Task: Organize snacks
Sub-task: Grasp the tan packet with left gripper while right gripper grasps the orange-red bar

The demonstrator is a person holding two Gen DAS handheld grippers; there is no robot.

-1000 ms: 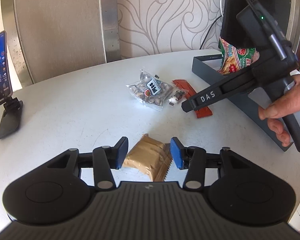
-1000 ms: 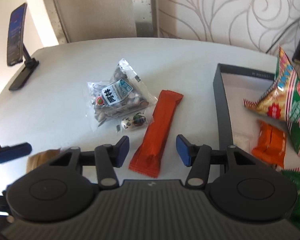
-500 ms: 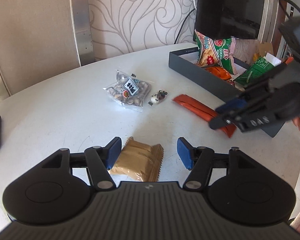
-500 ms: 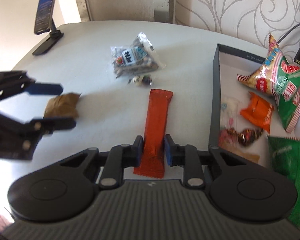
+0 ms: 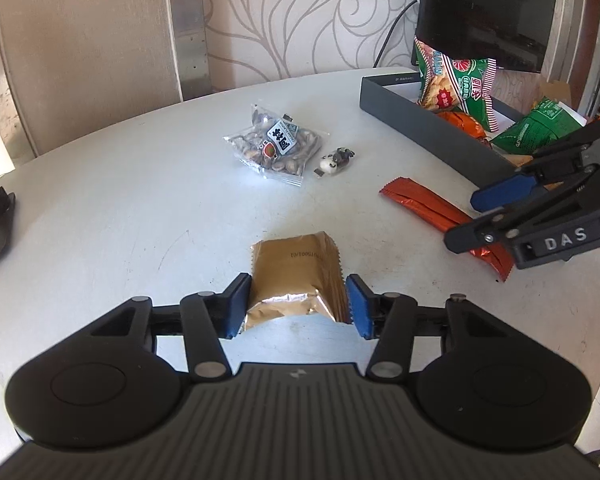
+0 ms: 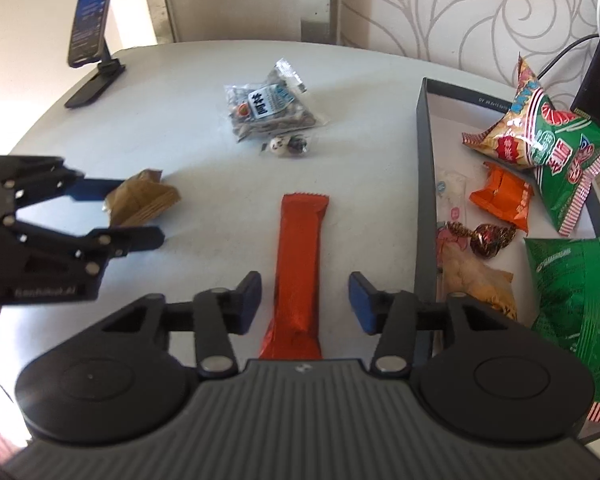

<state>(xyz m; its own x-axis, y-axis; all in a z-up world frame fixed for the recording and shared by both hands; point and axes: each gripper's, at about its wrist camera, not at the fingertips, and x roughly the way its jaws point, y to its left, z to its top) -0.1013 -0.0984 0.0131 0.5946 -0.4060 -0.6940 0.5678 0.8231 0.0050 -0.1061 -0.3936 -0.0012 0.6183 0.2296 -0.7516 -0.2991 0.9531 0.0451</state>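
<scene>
On the white table, the crinkled gold-brown snack pkt is pinched w/ closing jaws by the left gripper, while the long orange-red bar is straddled, untouched, btwn opening jaws of the right gripper.

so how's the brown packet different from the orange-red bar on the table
The brown packet is short, squat and tan-gold; the orange-red bar is long, slim and glossy. The left gripper is closing, its pads against the packet's sides; the right gripper is opening, its pads clear of the bar between them. Both are sealed snacks outside the grey tray.
</scene>
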